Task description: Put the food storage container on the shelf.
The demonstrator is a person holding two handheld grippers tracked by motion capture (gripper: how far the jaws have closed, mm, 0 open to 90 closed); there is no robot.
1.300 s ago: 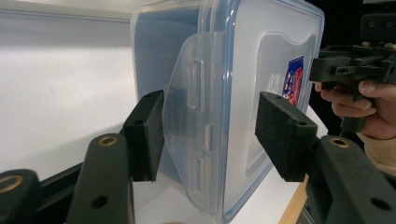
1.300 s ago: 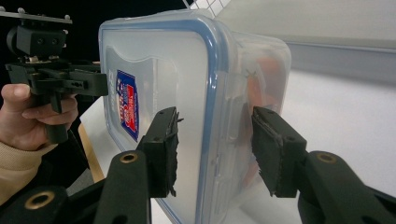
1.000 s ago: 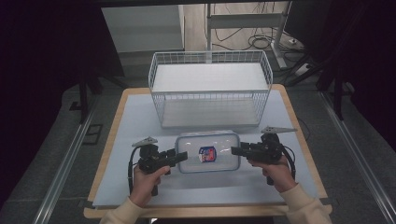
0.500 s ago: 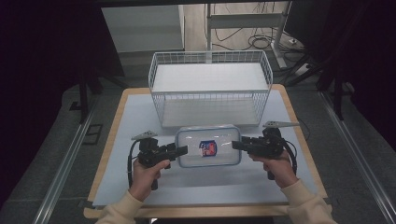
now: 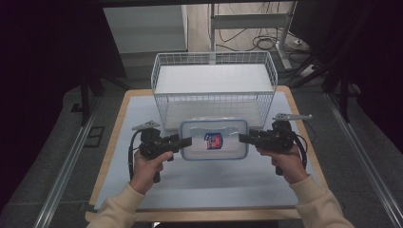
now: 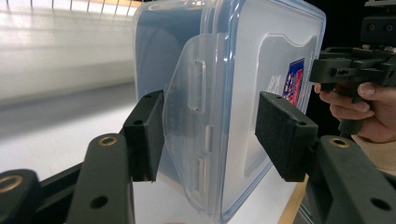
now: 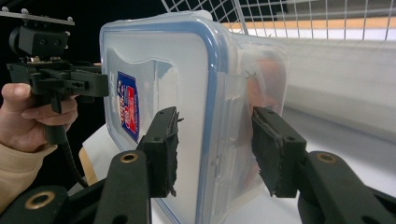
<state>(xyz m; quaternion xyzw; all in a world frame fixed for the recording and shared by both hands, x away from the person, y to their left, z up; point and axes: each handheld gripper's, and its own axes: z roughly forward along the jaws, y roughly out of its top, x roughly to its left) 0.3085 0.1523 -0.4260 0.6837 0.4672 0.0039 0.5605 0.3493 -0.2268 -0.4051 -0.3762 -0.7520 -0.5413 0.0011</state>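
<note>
A clear plastic container (image 5: 214,138) with a blue-rimmed lid and a red-and-blue label hangs level above the table, just in front of the wire basket. My left gripper (image 5: 185,141) is shut on its left end and my right gripper (image 5: 242,138) is shut on its right end. In the left gripper view the jaws (image 6: 212,133) clamp the container (image 6: 261,60) over its latch flap, with the right gripper (image 6: 355,70) behind. In the right gripper view the pads (image 7: 215,144) press the lid and base of the container (image 7: 154,60); the left gripper (image 7: 70,81) is beyond.
A white wire basket (image 5: 214,102) stands at the back of the table, directly behind the container. A pale mat (image 5: 209,185) covers the wooden table top. Dark floor and rails flank the table on both sides.
Both grippers have risen with the container between them, lifting it off the mat and a little nearer the basket's front wall.
</note>
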